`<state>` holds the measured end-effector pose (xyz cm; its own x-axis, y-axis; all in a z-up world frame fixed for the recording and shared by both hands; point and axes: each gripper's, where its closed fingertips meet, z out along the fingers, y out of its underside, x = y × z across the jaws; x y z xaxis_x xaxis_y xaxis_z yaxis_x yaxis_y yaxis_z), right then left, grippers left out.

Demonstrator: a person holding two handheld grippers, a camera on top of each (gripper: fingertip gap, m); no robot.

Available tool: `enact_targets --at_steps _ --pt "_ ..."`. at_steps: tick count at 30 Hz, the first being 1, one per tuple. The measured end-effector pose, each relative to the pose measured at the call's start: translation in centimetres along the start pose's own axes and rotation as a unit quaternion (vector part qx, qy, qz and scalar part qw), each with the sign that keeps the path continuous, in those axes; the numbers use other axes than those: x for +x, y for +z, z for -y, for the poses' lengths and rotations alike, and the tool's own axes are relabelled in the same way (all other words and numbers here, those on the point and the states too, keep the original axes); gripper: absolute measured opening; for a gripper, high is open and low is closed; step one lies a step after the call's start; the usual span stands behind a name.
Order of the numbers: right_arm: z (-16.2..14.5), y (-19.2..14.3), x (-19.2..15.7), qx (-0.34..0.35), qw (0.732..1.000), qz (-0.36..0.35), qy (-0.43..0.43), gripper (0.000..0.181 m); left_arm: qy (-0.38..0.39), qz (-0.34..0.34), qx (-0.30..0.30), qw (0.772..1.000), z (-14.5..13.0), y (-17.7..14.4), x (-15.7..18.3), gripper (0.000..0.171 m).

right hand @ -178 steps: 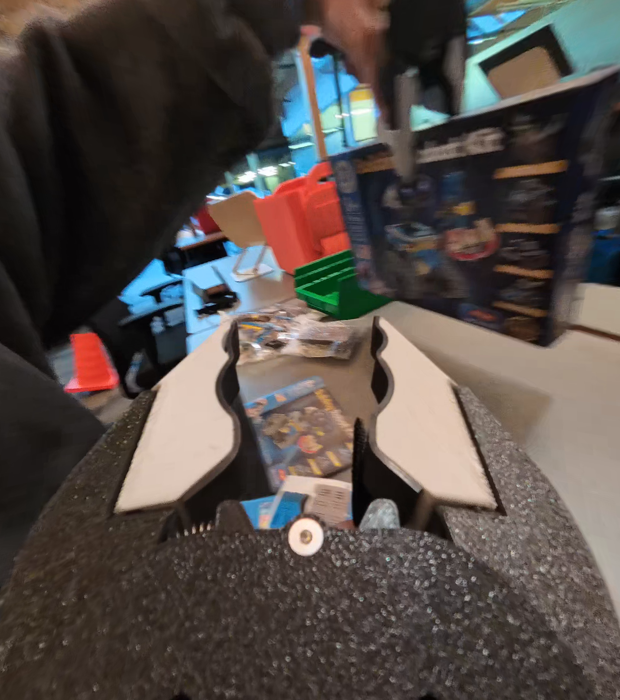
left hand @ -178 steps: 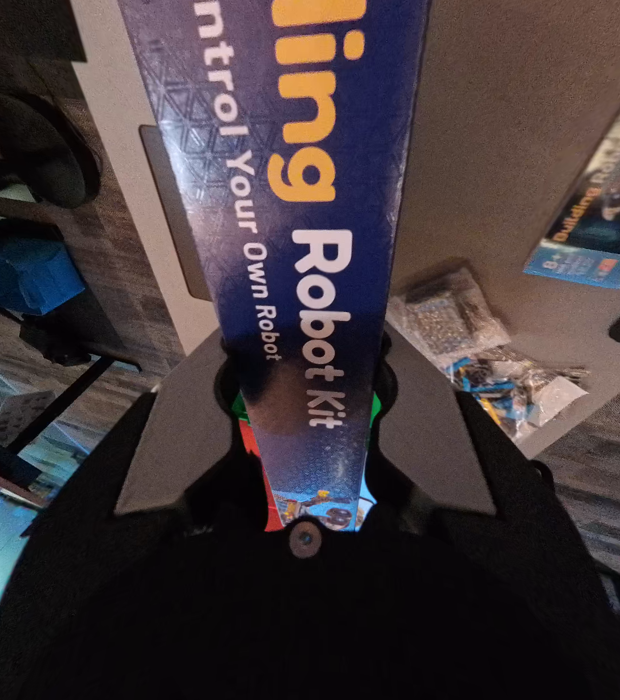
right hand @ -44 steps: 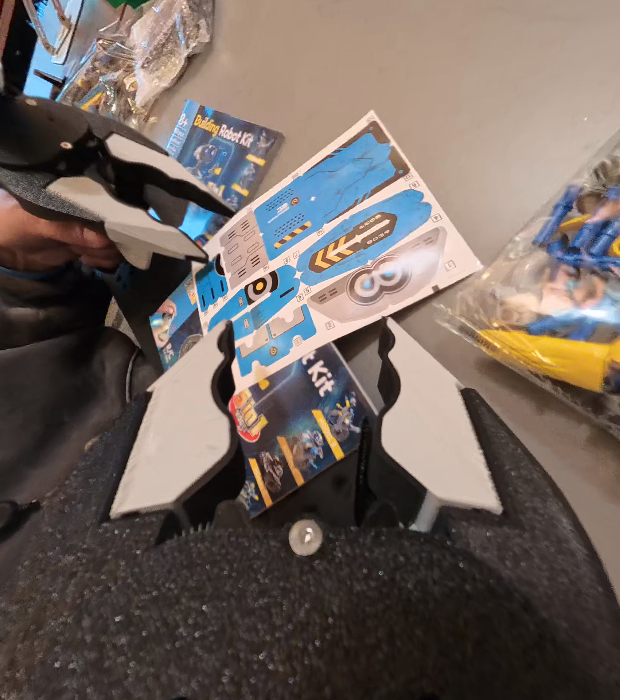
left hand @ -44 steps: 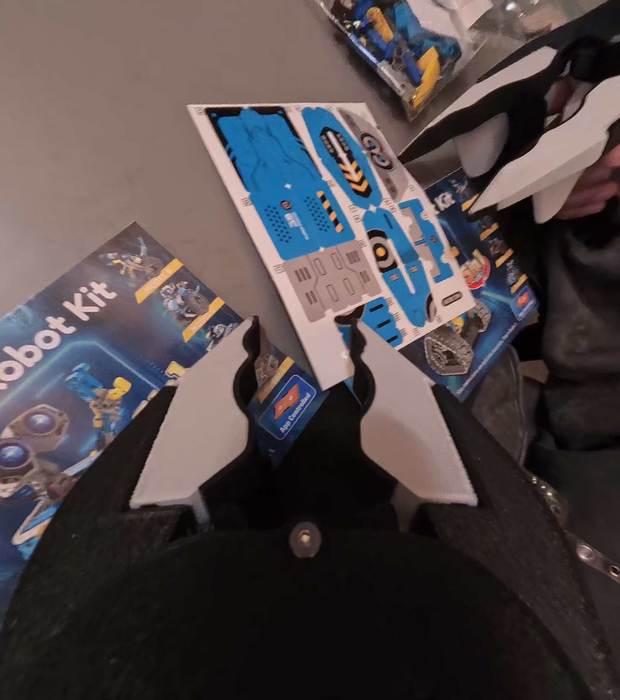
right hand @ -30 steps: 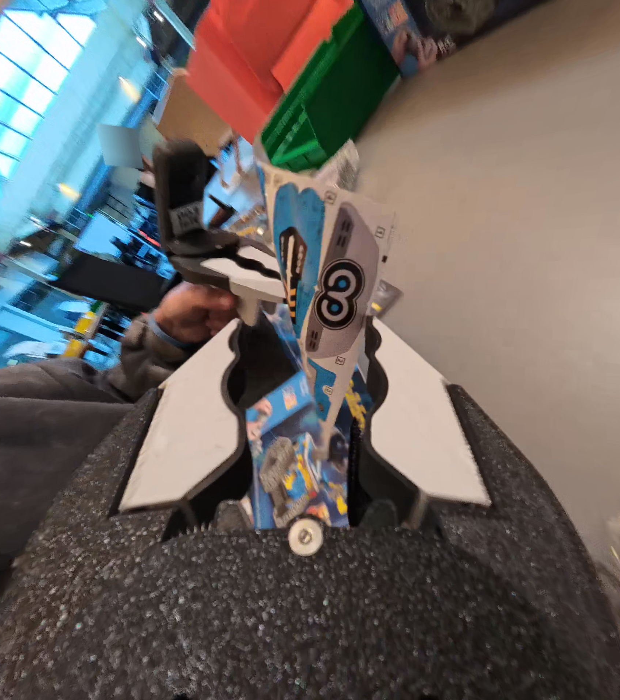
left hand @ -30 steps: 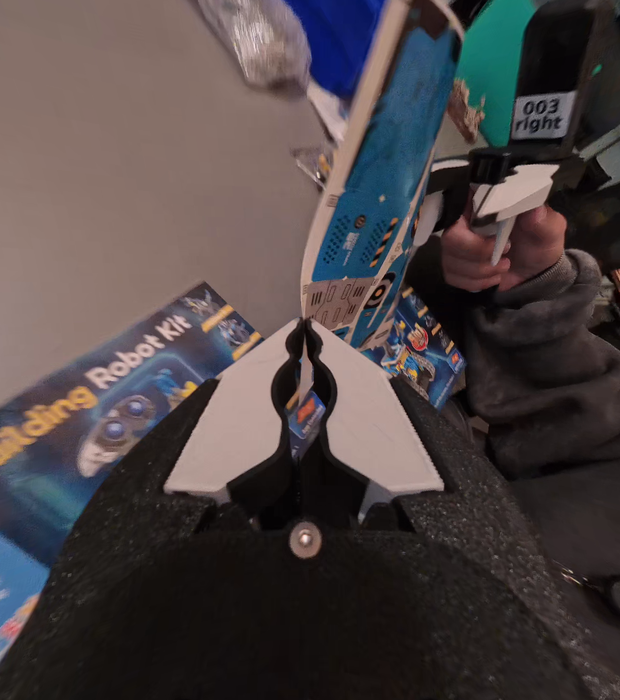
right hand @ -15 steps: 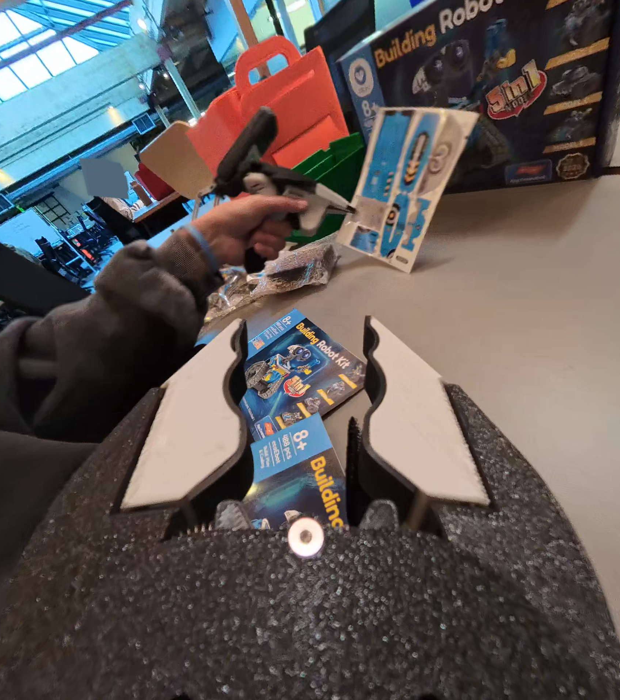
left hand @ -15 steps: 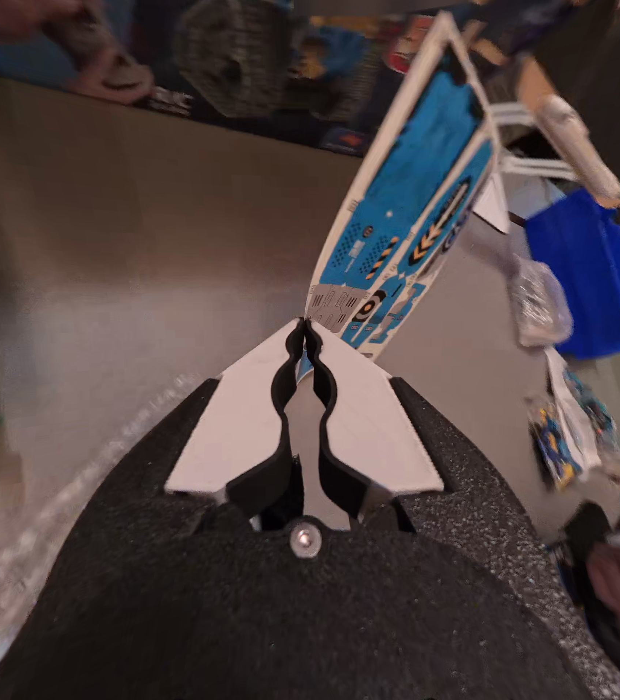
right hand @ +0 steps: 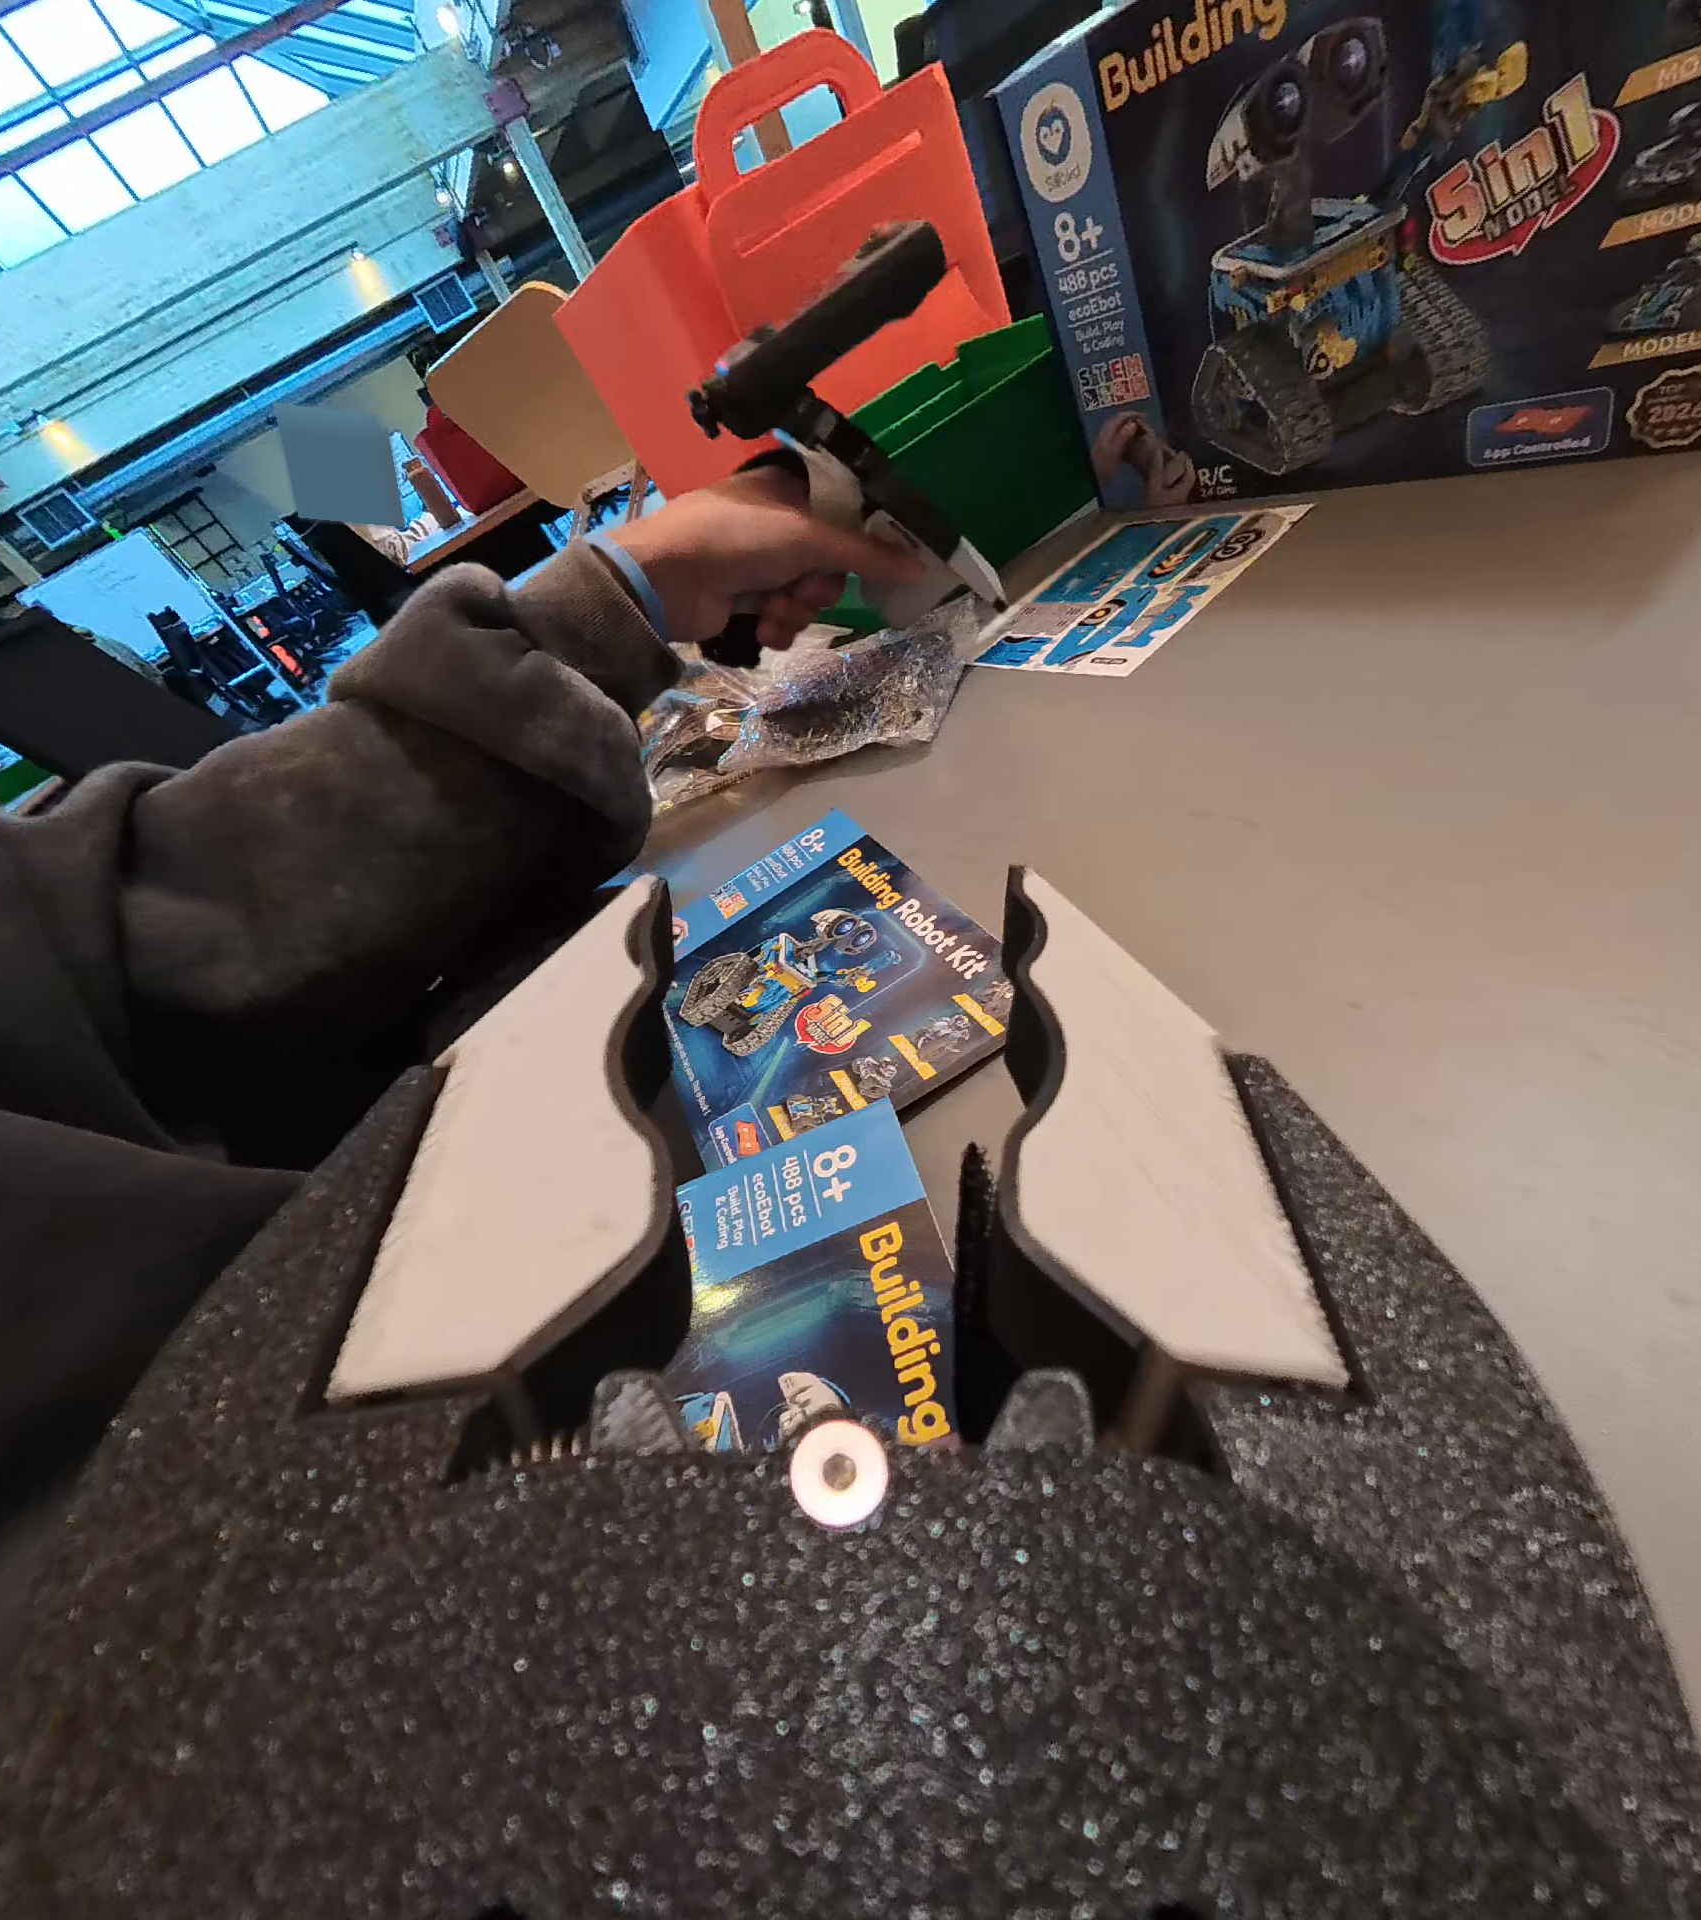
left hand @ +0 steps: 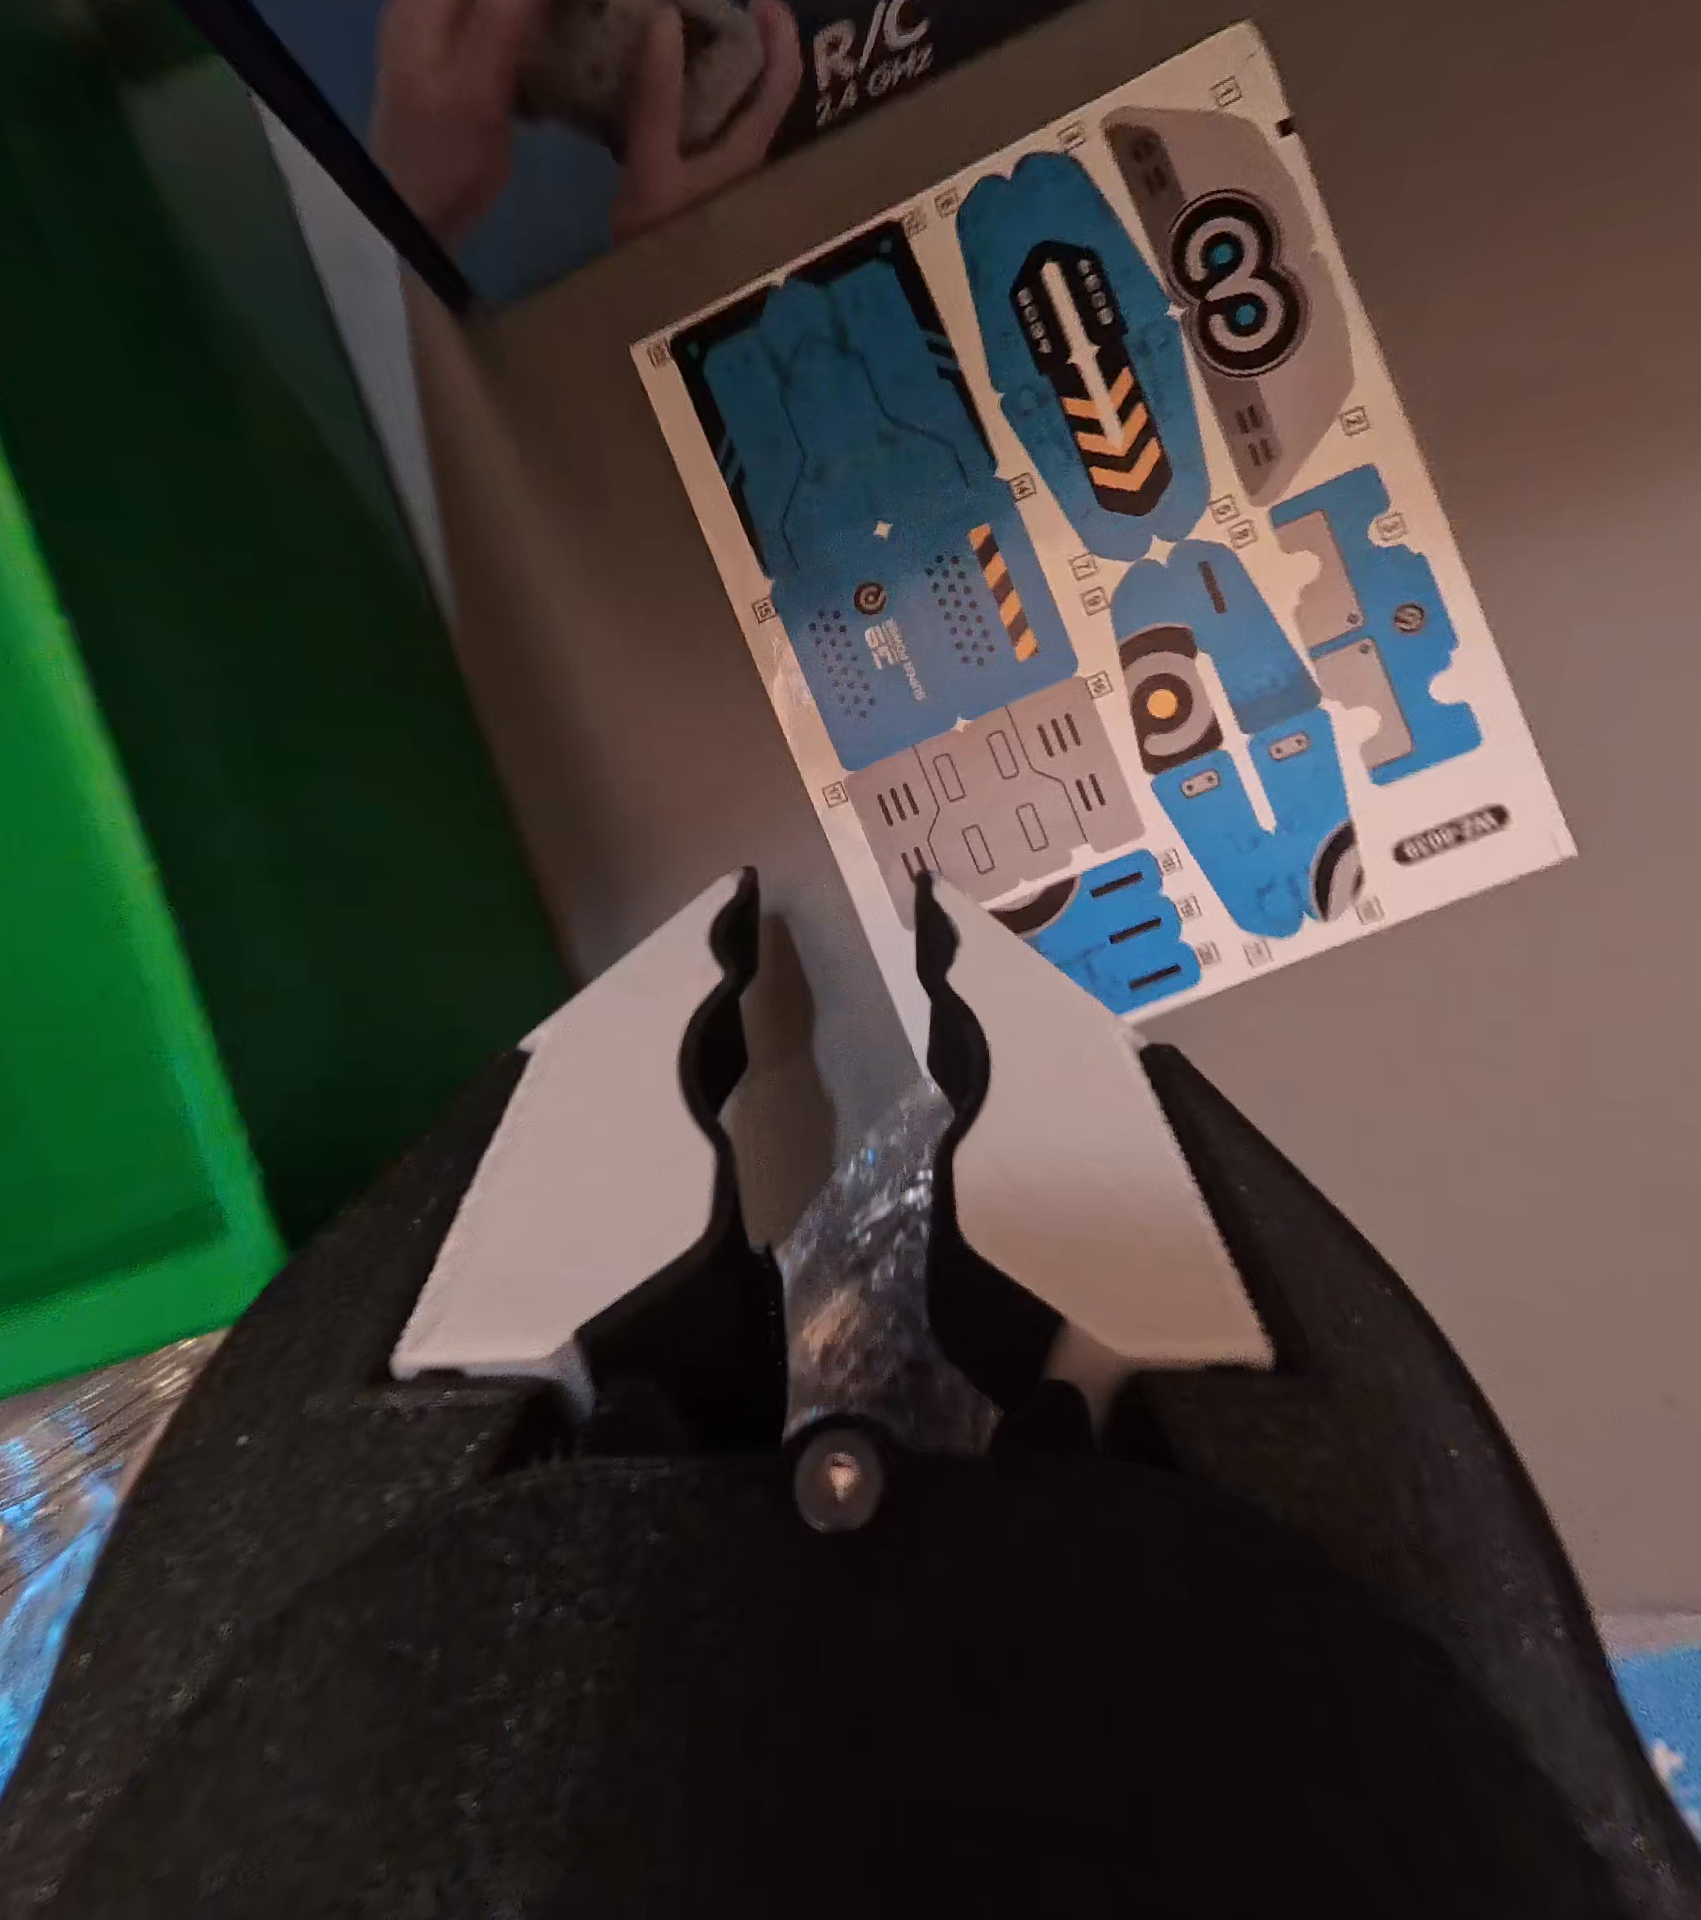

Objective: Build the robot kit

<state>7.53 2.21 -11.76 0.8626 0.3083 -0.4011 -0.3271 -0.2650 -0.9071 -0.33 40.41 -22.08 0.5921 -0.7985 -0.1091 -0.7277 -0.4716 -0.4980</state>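
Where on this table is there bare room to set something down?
The widest bare stretch of table runs right of the booklets and in front of the kit box. Crowded: the far left, where the sticker sheet, parts bag, green bin and left gripper cluster.

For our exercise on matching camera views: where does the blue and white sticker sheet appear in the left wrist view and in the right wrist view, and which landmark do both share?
Left wrist view: sticker sheet lies flat on the grey table, upper centre-right, just beyond the open left tool.
Right wrist view: sticker sheet lies far off, upper centre-right, before the kit box.
Shared landmark: green bin beside the sheet.
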Motion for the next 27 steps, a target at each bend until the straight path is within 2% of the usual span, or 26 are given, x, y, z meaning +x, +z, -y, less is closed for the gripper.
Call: enact_targets --at_steps 1,5,7,10,11,13,14,17,20,22,24,27 --pt "0.0 0.0 0.0 -0.001 1.000 -0.001 -0.001 0.063 0.010 0.000 0.013 1.000 0.2 -0.9 0.2 0.032" --pt "0.0 0.0 0.0 0.000 1.000 -0.001 -0.002 0.063 0.062 -0.091 0.087 0.990 -0.1 -5.9 2.4 0.078" --pt "0.0 0.0 0.0 0.000 1.000 0.000 0.001 0.063 0.146 -0.171 0.077 0.971 -2.9 -7.9 4.4 0.101" --pt "-0.2 0.2 -0.1 -0.006 1.000 0.004 0.002 0.063 0.234 -0.179 0.035 0.955 -7.0 -7.3 4.2 0.111" --pt "-0.3 0.3 -0.2 -0.009 1.000 0.005 0.001 0.063 0.241 -0.189 0.008 0.952 -8.4 -6.6 4.3 0.111" --pt "-0.5 0.5 -0.2 -0.015 1.000 0.005 -0.002 0.063 0.262 -0.162 -0.029 0.951 -10.2 -4.9 3.4 0.107" --pt "-0.6 0.5 -0.2 -0.017 1.000 0.005 -0.004 0.063 0.267 -0.165 -0.024 0.949 -10.5 -4.8 3.6 0.101" --pt "-0.6 0.5 -0.3 -0.016 1.000 0.002 -0.012 0.063 0.260 -0.168 -0.009 0.951 -10.6 -4.9 4.0 0.097" --pt "-0.7 0.5 -0.4 -0.018 1.000 0.004 -0.011 0.063 0.255 -0.152 -0.006 0.955 -11.0 -5.5 4.2 0.077" --pt "-0.7 0.5 -0.4 -0.017 1.000 0.006 -0.010 0.063 0.266 -0.142 -0.002 0.953 -11.8 -6.2 4.8 0.076" --pt "-0.6 0.5 -0.4 -0.016 1.000 0.006 -0.010 0.063 0.303 -0.145 -0.011 0.942 -13.2 -7.2 5.4 0.075" --pt "-0.8 0.6 -0.5 -0.019 1.000 0.008 -0.010 0.063 0.302 -0.133 -0.050 0.943 -14.3 -7.7 4.1 0.076"
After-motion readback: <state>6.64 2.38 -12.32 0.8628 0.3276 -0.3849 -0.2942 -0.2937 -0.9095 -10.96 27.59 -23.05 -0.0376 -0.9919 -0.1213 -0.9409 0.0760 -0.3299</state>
